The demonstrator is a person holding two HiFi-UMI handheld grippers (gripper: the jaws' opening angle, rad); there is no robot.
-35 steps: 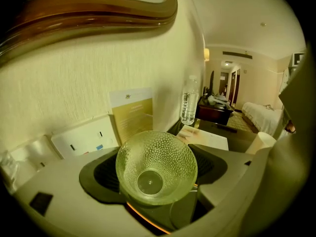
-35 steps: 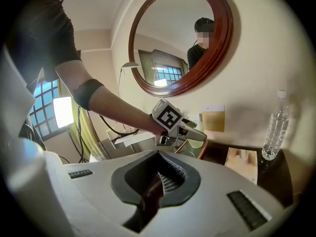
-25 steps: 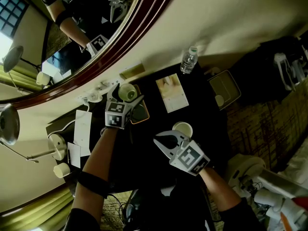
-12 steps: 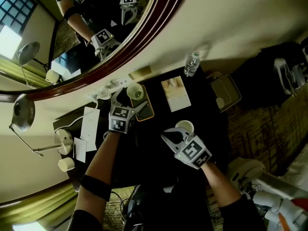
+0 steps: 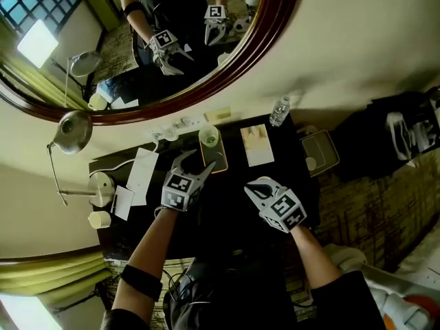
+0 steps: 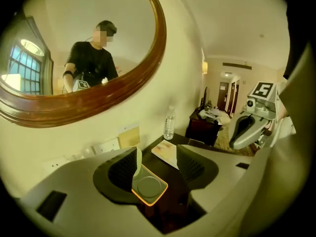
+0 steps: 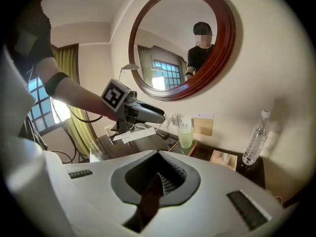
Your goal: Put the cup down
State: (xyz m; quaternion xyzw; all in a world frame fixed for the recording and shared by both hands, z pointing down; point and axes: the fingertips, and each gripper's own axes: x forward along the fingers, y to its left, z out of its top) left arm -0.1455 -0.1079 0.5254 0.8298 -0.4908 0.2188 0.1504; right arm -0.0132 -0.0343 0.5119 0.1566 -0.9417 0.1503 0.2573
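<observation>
The cup is seen standing upright on the orange-rimmed tray at the far edge of the dark table, close to the wall. The left gripper is held just short of it on the near side, on an outstretched forearm and angled downward. Its jaws stand partly apart, have just been closing, and nothing is gripped between them. To the right, the right gripper is held over the table, pointed the same way, its jaws pressed together and empty.
</observation>
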